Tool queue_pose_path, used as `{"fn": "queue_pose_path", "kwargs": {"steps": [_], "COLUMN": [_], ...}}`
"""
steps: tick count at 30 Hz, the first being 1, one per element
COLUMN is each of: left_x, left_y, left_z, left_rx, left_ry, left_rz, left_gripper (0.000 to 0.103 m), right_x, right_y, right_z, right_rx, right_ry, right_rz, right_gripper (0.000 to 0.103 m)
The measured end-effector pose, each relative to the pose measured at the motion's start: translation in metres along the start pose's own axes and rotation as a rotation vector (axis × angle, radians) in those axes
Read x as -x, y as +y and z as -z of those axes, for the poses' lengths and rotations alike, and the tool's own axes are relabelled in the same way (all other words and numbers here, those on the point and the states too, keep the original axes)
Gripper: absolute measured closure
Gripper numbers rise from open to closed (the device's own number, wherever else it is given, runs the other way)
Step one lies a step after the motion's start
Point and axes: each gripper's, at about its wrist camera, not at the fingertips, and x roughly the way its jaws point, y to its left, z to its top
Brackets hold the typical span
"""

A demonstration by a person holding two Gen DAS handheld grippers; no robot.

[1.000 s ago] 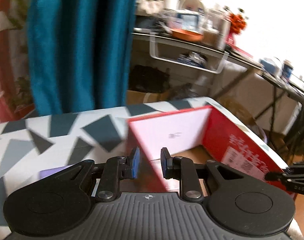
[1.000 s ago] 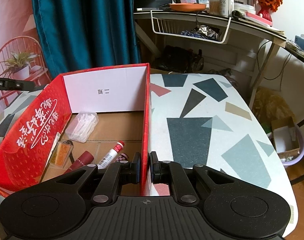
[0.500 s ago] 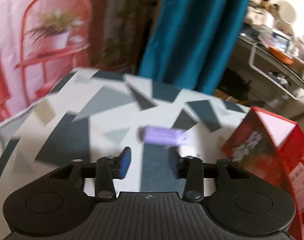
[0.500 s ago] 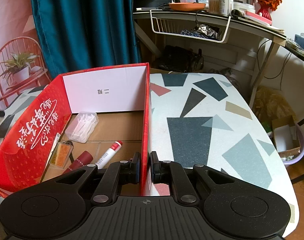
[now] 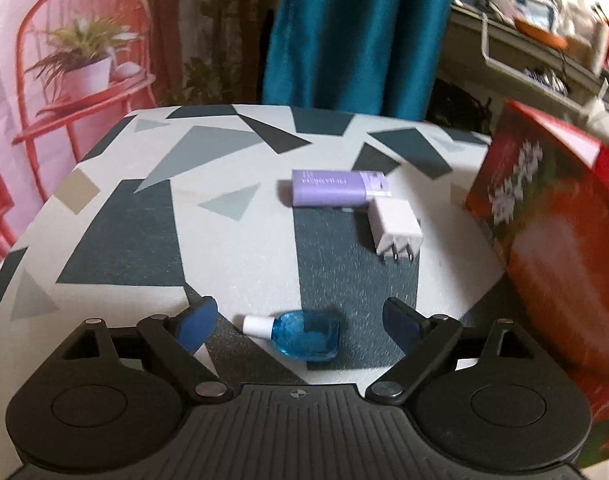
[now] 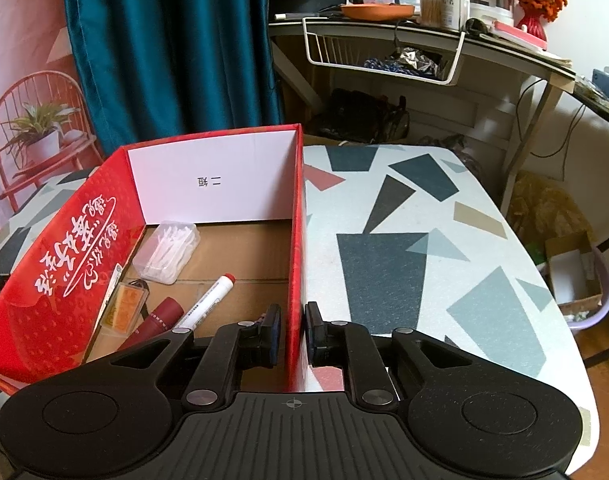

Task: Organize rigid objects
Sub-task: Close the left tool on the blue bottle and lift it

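My left gripper (image 5: 298,312) hovers low over the patterned table (image 5: 124,232), jaws wide and still opening. A small blue bottle (image 5: 306,334) with a white cap lies between the fingers, and neither pad touches it. Farther off lie a purple case (image 5: 332,193) and a white plug charger (image 5: 394,230). The red box (image 5: 552,240) stands at the right. My right gripper (image 6: 294,332) straddles the red box's right wall (image 6: 296,220), jaws just starting to open, pads still close against the cardboard. Inside the box lie a clear swab case (image 6: 166,252), a white marker (image 6: 208,300), a dark red tube (image 6: 156,322) and an orange tag (image 6: 124,306).
A teal curtain (image 6: 168,48) hangs behind the table. A cluttered desk (image 6: 424,28) with a wire basket stands at the back right. Beyond the table's right edge sits a tub with a carton (image 6: 576,276) on the floor. A red plant stand (image 5: 80,92) is at the far left.
My left gripper has swung left from the box, dropped toward the table and spread its jaws around the blue bottle. The right gripper has kept its place, its pads slightly wider.
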Motion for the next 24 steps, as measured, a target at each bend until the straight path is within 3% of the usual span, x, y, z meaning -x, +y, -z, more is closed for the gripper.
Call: {"fn": "queue_pose_path", "kwargs": {"steps": [4,15,19,24], "left_x": [-0.005,-0.007,-0.007,-0.005], "left_y": [-0.003,0.001,0.004,0.002], "left_z": [0.008,0.013,0.013,0.013], "left_rx": [-0.054,-0.014,-0.007,-0.013], "left_ry": [0.006,0.005,-0.006,0.004], "left_rz": [-0.024,0.000,-0.020,-0.032], "left_gripper": [0.014,0.026,0.042,0.044], "right_x": [-0.001,-0.001,-0.001,-0.001], "right_y": [0.002,0.002,0.003,0.002], "right_z": [-0.001,-0.002,-0.002,-0.001], "right_rx": [0.010,0.017,0.017,0.016], "right_ry": [0.004,0.006,0.006,0.007], "right_rz": [0.004,0.008,0.009,0.009], "right_gripper": [0.089,0.088,0.088,0.088]}}
